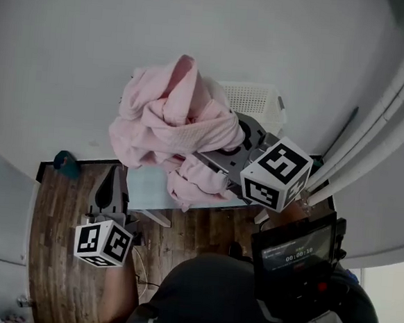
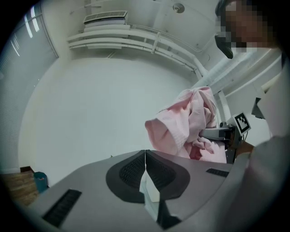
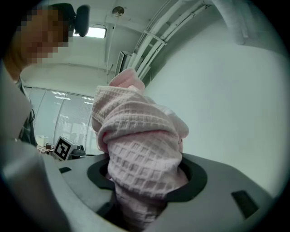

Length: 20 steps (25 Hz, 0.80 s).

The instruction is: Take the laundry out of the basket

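Presently, pink waffle-weave garment [image 1: 171,116] pinched by right tongs [image 3: 145,181], held above white perforated plastic basket [image 1: 259,99]. Left tongs [image 2: 145,156] pressed together, empty. Remaining basket contents hidden.

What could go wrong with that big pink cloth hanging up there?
The right hand-held gripper pinches only one bunch of the pink cloth, so the rest might slip free. Loose folds hang near the white basket and could snag its rim. The left hand-held gripper is shut and empty, not helping.
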Each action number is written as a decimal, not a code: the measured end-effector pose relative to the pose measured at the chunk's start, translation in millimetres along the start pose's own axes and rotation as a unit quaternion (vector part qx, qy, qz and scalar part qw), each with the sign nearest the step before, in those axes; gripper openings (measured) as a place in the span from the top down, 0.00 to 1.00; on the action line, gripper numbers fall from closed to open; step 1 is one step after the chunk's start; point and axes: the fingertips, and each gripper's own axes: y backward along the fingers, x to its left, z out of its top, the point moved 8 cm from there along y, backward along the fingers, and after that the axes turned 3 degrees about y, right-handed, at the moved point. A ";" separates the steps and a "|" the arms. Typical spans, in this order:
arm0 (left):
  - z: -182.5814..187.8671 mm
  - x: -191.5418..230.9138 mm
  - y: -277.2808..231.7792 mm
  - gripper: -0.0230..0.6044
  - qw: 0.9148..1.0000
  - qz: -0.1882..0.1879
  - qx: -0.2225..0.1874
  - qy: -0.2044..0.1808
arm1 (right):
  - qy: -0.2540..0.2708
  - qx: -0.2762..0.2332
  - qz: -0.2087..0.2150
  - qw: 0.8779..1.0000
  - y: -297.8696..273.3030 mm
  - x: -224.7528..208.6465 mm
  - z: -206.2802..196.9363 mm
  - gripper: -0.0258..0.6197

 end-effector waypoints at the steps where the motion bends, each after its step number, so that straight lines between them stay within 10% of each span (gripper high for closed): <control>1: -5.9 0.7 2.4 0.95 1.000 0.001 0.000 0.002 | -0.005 0.001 -0.001 1.000 1.1 5.1 -11.1 0.52; 20: -72.1 8.0 1.6 0.95 0.999 0.019 0.027 0.021 | -0.027 0.031 -0.034 0.999 17.6 25.6 -102.1 0.52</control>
